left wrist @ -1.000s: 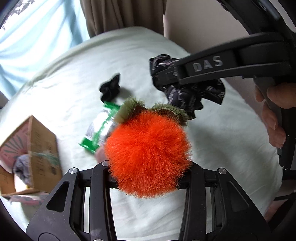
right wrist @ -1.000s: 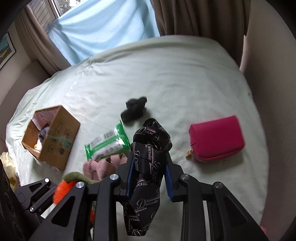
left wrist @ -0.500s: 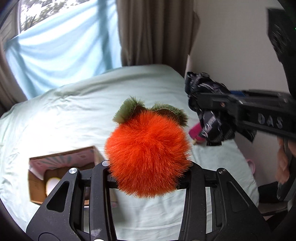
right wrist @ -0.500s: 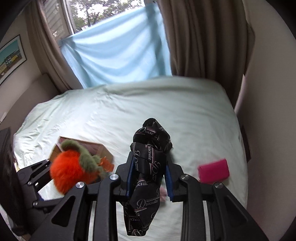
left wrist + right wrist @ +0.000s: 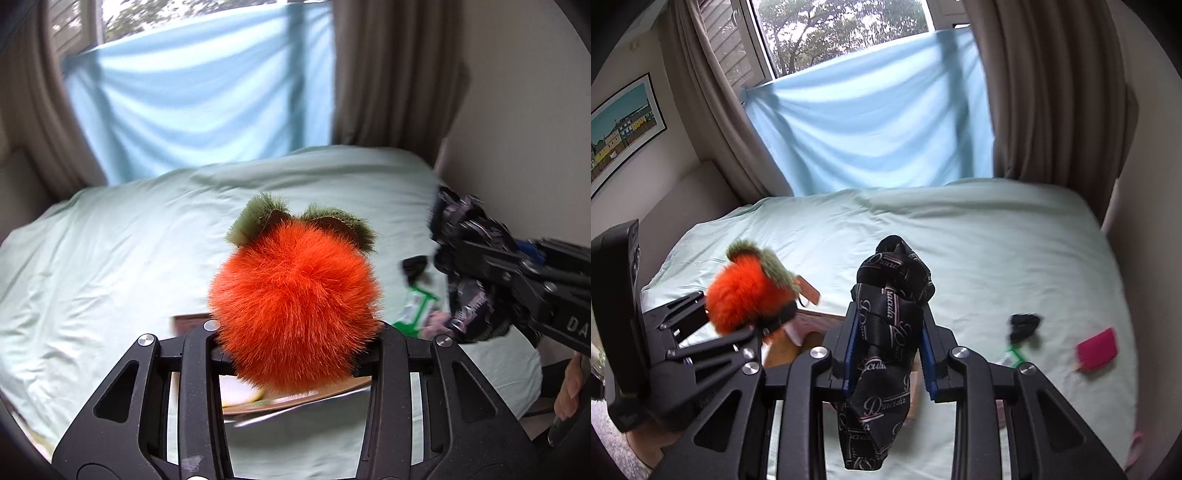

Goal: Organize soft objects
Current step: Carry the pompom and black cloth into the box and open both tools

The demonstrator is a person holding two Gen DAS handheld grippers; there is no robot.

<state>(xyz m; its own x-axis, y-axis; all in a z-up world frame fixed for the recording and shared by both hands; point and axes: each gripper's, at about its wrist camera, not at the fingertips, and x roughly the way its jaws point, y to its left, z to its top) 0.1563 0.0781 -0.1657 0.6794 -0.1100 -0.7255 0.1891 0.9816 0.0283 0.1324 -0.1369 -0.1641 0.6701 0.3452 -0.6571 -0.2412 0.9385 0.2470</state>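
Left hand-held gripper (image 5: pixel 295 343) clamps orange plush (image 5: pixel 295 306), right hand-held gripper (image 5: pixel 888 354) clamps printed black cloth (image 5: pixel 886 332) above cardboard box (image 5: pixel 812 325); bed (image 5: pixel 997 258) items remain unsorted.

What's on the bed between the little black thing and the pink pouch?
Only bare sheet separates the black scrunchie from the pink pouch, seen from the right wrist.

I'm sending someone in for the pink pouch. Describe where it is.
Start at the pale green bed and go to its right edge. The pink pouch lies flat there, right of a small black bundle, the only bright magenta rectangle.
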